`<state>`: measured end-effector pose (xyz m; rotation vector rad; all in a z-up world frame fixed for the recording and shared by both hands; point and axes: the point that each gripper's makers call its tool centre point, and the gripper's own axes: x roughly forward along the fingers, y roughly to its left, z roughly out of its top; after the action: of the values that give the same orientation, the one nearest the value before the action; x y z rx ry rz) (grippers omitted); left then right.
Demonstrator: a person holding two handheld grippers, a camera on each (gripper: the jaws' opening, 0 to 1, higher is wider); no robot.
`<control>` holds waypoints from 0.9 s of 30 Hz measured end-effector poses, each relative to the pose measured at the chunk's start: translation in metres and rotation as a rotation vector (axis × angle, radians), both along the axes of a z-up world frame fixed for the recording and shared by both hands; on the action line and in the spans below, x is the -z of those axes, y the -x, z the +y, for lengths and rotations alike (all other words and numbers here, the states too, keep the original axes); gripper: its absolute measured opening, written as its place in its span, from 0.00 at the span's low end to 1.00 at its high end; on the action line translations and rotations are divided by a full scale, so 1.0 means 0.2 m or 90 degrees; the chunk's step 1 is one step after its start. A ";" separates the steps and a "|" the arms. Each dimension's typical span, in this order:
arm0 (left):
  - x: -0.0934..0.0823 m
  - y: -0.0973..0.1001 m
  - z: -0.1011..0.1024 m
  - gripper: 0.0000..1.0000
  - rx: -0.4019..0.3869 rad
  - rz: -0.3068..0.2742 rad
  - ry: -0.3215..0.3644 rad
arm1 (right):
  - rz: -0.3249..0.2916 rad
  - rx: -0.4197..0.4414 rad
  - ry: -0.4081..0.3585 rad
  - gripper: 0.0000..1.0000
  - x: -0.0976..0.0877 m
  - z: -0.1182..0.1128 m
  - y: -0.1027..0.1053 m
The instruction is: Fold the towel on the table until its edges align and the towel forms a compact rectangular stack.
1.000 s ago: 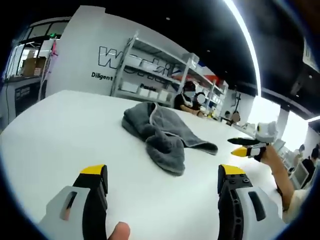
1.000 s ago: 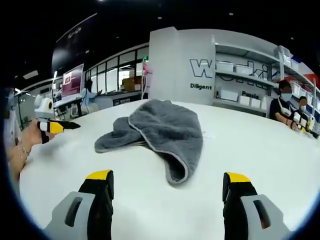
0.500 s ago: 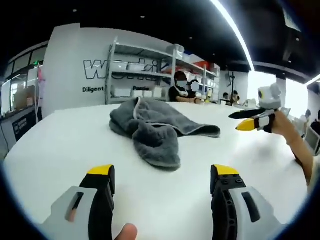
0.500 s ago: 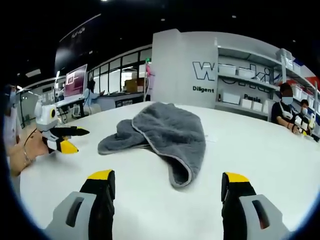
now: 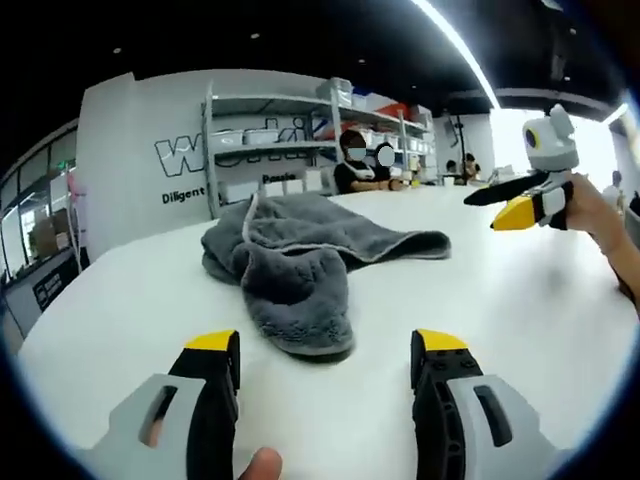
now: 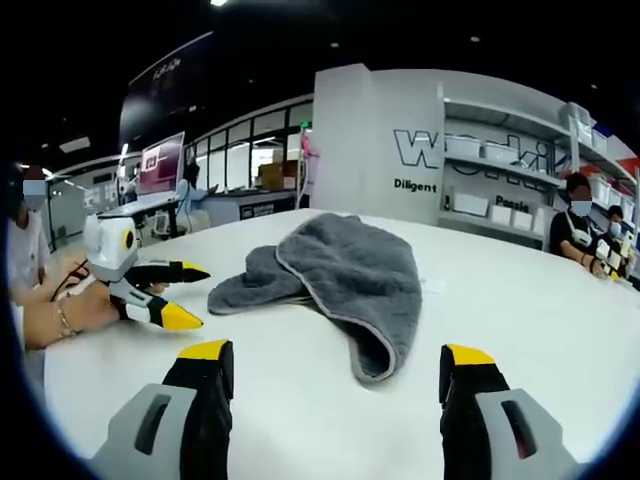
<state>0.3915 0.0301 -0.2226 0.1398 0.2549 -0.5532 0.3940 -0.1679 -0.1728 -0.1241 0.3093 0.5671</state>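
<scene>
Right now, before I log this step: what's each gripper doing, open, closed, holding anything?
Left gripper: open, holding nothing, short of the towel.
Right gripper: open, holding nothing, fingers apart above the table.

Shelving (image 5: 300,130) with bins, perhaps, and seated people (image 5: 355,170).

Crumpled grey towel (image 5: 300,270) on white table (image 5: 480,300); left tongs (image 5: 325,350) agape, empty.

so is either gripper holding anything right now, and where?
Nothing held. The left gripper and right gripper both stand open and short of the crumpled grey towel lying loose on the white table.
</scene>
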 end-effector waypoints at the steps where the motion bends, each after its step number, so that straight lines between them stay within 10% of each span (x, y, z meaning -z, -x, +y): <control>1: 0.00 -0.01 0.00 0.62 -0.002 -0.003 -0.004 | 0.000 -0.001 0.000 0.86 0.00 0.00 0.00; 27: 0.04 -0.15 0.03 0.12 -0.024 -0.013 -0.058 | 0.004 -0.007 0.004 0.84 0.01 0.01 0.01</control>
<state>0.4214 0.0366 -0.2298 0.2289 0.2623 -0.5027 0.3920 -0.1655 -0.1758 -0.1303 0.3161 0.5775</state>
